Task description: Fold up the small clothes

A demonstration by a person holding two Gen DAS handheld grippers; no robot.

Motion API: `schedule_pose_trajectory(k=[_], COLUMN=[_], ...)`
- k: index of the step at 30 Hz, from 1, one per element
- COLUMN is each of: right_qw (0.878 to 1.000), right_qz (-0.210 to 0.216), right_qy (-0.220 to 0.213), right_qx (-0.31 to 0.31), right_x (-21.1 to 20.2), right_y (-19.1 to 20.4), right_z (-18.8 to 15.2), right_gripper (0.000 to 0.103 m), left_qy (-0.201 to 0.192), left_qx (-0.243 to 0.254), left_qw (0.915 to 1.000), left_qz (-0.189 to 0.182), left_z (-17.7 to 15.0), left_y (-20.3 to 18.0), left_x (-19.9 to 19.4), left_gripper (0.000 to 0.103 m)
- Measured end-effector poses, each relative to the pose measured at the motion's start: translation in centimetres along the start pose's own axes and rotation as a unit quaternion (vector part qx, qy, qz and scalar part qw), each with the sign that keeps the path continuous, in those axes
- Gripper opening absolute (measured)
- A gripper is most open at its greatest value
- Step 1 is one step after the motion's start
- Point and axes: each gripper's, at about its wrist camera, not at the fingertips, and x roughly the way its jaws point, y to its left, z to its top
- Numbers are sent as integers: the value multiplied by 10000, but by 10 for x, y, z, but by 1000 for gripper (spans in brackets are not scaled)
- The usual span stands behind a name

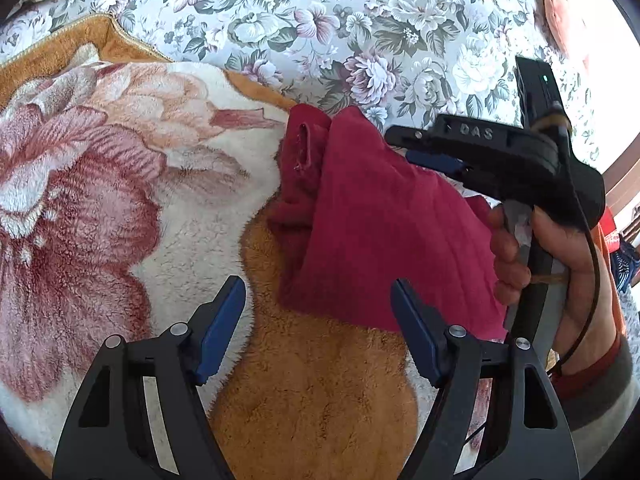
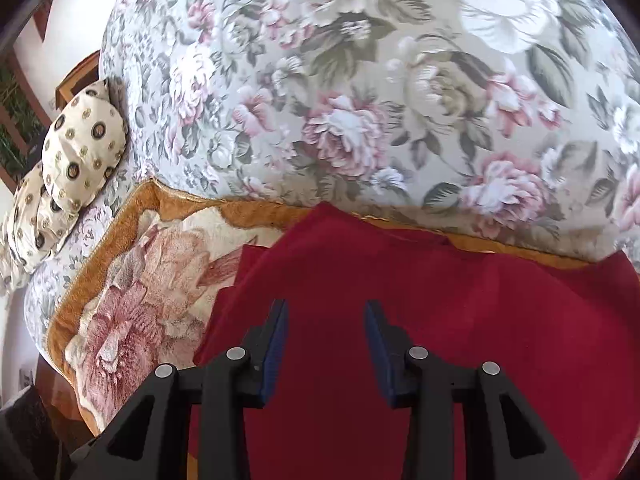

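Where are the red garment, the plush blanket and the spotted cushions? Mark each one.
red garment (image 2: 500, 320): right wrist view, flat middle of the cloth.
plush blanket (image 1: 312, 392): left wrist view, orange patch between the jaws.
spotted cushions (image 2: 80, 152): right wrist view, face of the upper cushion.

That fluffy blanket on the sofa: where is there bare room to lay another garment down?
Free: the blanket left of the red cloth, up to the floral cushion. Crowded: the right, where the cloth lies under the right gripper.
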Motion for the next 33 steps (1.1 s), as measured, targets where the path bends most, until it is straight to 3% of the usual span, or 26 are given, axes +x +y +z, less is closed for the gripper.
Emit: schedule_pose_trajectory(k=[7,13,16,17,18,24,27,31,32,33], right_qw=[9981,9980,9980,9983,9987,9993,9986,9969,9972,9975], right_qz=[208,-34,-199,-115,-96,224,309,124,164,219], right_qy=[555,623,579,534,461,168,311,612,554,485], right_qx=[156,40,-161,-202,-202,-258,-301,-484,-478,-454], right_x=[61,62,59,57,52,35,49,69,65,60], right_y=[28,40,42,41,41,50,55,56,55,53], right_z=[10,15,14,13,13,19,14,7,7,8], right_gripper=[41,42,26,11,8,7,7,7,9,18], left_qy=[182,194,192,189,185,-55,-30,98,111,109], left_qx=[-95,-27,-66,-99,-130,-161,-167,-66,-43,-27], left_qw=[9998,9998,9998,9997,9997,9997,9994,9995,9995,9995], left_qz=[0,-11,-81,-105,-127,-203,-289,-288,-287,-300], left_z=[-3,-4,-4,-4,-3,-1,-2,-4,-4,-6], left_y=[11,12,15,16,17,18,17,12,11,10], left_x=[14,15,13,13,13,4,5,13,13,12], left_gripper=[75,75,75,75,75,75,75,75,75,75])
